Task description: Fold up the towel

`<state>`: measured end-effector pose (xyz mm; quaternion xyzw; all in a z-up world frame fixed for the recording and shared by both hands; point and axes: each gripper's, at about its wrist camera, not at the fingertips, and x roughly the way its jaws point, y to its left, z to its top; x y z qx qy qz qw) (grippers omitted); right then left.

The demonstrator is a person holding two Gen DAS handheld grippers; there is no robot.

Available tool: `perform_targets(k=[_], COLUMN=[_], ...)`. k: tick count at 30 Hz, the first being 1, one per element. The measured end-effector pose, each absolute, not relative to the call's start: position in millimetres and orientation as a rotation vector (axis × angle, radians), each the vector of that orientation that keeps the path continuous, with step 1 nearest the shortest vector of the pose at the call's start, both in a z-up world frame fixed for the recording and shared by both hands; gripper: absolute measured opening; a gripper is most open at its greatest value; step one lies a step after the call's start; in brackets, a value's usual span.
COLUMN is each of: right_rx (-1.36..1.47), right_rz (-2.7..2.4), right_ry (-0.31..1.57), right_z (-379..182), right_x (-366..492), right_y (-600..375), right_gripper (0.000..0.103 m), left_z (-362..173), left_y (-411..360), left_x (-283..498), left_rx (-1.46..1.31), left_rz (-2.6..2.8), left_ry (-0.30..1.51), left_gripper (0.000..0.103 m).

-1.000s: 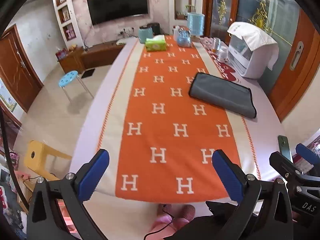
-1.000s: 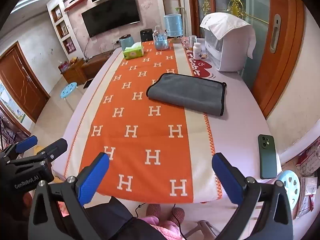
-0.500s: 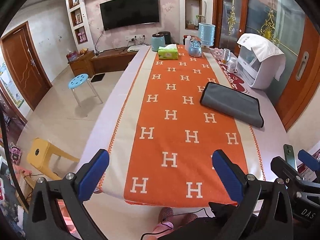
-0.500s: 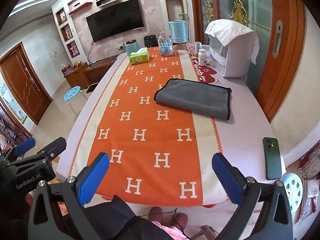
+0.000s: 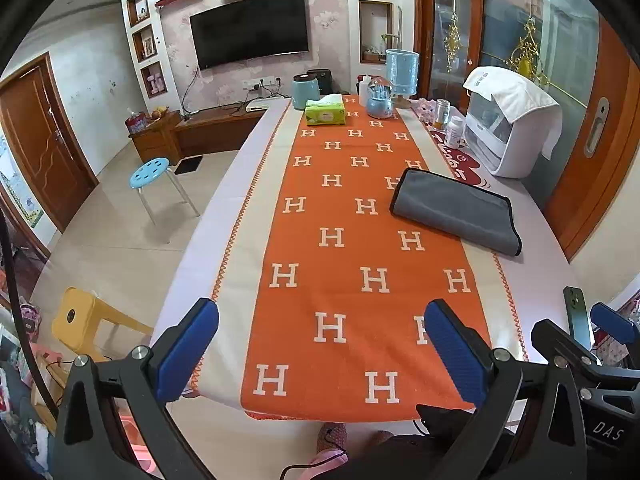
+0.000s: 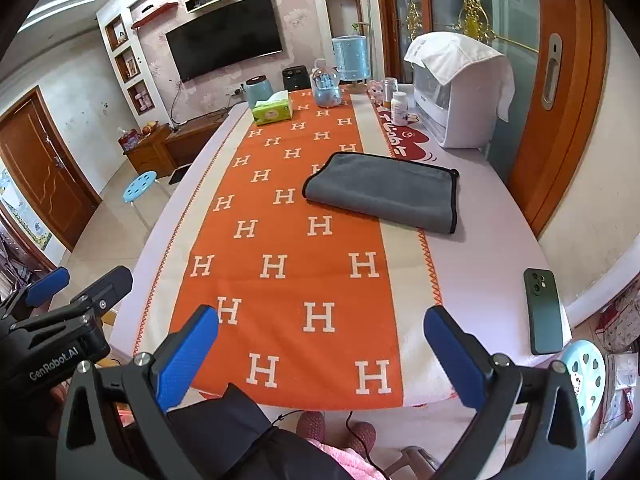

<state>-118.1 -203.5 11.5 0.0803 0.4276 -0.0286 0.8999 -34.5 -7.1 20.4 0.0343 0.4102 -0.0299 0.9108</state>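
A grey towel with black trim (image 5: pixel 456 210) lies folded flat on the right side of the long table, half on the orange runner (image 5: pixel 352 248); it also shows in the right wrist view (image 6: pixel 384 190). My left gripper (image 5: pixel 320 344) is open and empty, held back over the table's near edge. My right gripper (image 6: pixel 320 344) is open and empty too, near the same edge. Both are well short of the towel. The right gripper shows at the left wrist view's right edge (image 5: pixel 612 322), and the left one at the right wrist view's left edge (image 6: pixel 76 284).
A dark green phone (image 6: pixel 546 310) lies near the table's front right corner. A white appliance under a cloth (image 5: pixel 508 136), bottles, a green tissue box (image 5: pixel 325 112) and blue containers stand at the far end. Stools stand on the floor to the left.
Both grippers have pulled back and tilted up, so the table and towel look farther away. The towel has not moved. Both jaws stay open.
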Motion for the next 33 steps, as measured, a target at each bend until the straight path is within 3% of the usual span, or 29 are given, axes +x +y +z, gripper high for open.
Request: perform_targets(k=[33], right_rx=[0.165], right_rz=[-0.064], right_ry=[0.913], right_z=[3.6], right_x=[-108.3], right_y=[-203.4], right_gripper=[0.103], left_z=[11.9], left_y=[-12.0], left_x=[-31.1], left_rx=[0.073], left_rz=[-0.066], left_ry=[0.853], left_gripper=[0.102])
